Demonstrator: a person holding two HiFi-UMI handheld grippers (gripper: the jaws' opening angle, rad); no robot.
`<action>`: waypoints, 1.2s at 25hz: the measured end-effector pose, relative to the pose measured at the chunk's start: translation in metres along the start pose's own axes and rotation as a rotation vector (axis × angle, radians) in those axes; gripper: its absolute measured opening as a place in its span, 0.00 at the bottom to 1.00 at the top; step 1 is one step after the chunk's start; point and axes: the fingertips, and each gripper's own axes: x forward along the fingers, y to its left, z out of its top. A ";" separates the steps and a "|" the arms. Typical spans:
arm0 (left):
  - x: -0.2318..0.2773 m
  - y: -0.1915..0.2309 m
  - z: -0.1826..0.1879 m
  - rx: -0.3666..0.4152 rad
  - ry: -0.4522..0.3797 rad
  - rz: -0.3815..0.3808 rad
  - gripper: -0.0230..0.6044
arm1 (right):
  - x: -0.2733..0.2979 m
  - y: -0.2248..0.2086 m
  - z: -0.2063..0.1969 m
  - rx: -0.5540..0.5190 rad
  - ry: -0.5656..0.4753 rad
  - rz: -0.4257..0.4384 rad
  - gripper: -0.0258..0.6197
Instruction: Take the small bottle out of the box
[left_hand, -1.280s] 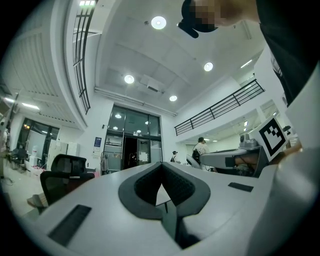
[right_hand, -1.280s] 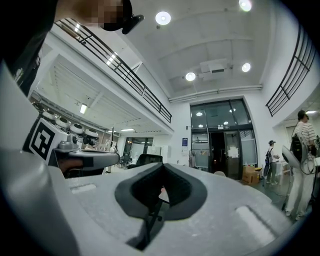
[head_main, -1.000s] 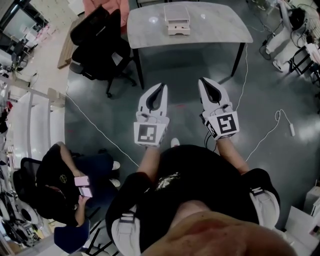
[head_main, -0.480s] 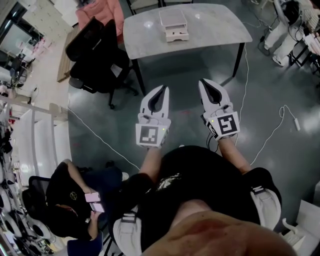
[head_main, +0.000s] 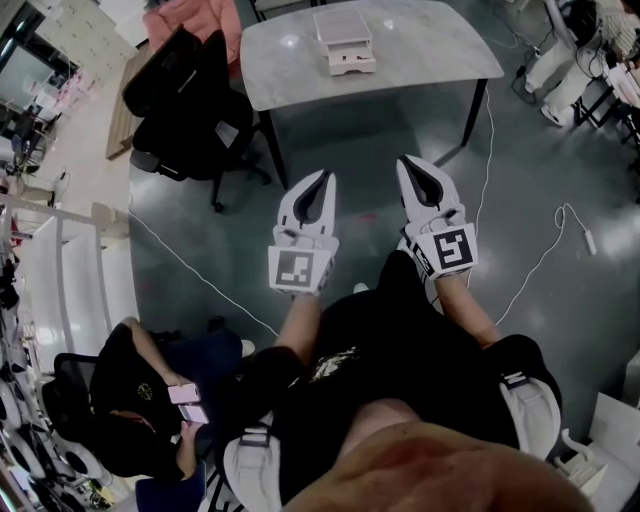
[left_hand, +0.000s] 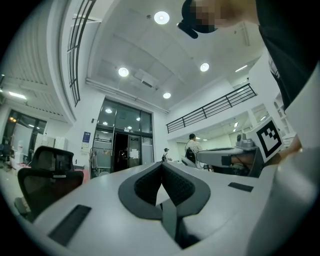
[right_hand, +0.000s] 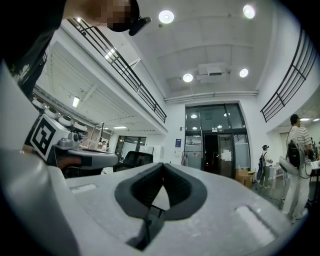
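Stepped closer to table (head_main: 430, 50). Holding nothing in shut left gripper (head_main: 322, 176), shut right gripper (head_main: 409, 162). Far ahead to box (head_main: 343, 40), nearer left.

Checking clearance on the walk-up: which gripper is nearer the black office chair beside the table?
Left. The left gripper is below-right of the black office chair in the head view; the right gripper sits further right, past it.
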 end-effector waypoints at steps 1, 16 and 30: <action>0.000 0.002 -0.001 0.001 0.005 0.005 0.06 | 0.001 0.000 -0.001 0.002 -0.001 0.003 0.03; 0.061 0.018 -0.005 0.042 0.011 -0.019 0.06 | 0.039 -0.049 -0.018 -0.006 -0.015 -0.025 0.03; 0.172 0.047 -0.016 0.041 -0.016 -0.009 0.06 | 0.118 -0.127 -0.039 -0.035 -0.040 0.010 0.03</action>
